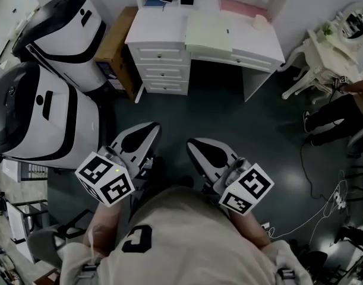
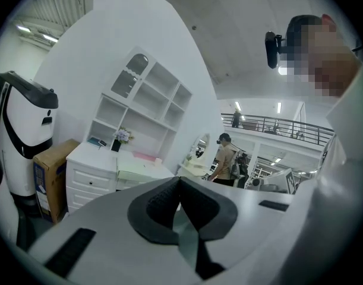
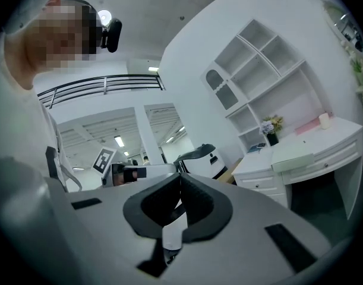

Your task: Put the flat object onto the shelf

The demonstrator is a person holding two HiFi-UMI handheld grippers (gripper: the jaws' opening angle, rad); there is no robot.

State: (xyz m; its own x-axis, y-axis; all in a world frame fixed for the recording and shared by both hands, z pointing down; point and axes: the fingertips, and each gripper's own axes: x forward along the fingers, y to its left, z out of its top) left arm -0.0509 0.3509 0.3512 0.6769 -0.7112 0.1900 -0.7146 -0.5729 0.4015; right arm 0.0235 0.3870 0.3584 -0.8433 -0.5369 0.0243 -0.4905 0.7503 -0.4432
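Observation:
A pale green flat object (image 1: 209, 31) lies on the white desk (image 1: 160, 25), also seen in the left gripper view (image 2: 136, 172) and the right gripper view (image 3: 294, 157). A pink flat item (image 1: 243, 8) lies behind it. The white shelf unit (image 2: 148, 100) (image 3: 258, 58) rises above the desk. My left gripper (image 1: 150, 127) (image 2: 180, 180) and right gripper (image 1: 193, 142) (image 3: 180, 176) are held close to the person's body, well short of the desk. Both are shut with nothing between the pads.
Two large white-and-black machines (image 1: 62, 22) (image 1: 32, 111) stand at the left, with a cardboard box (image 1: 116, 46) beside the desk's drawers. A white dressing table (image 1: 330, 52) and floor cables (image 1: 324, 206) are at the right. A person (image 2: 223, 159) stands far off.

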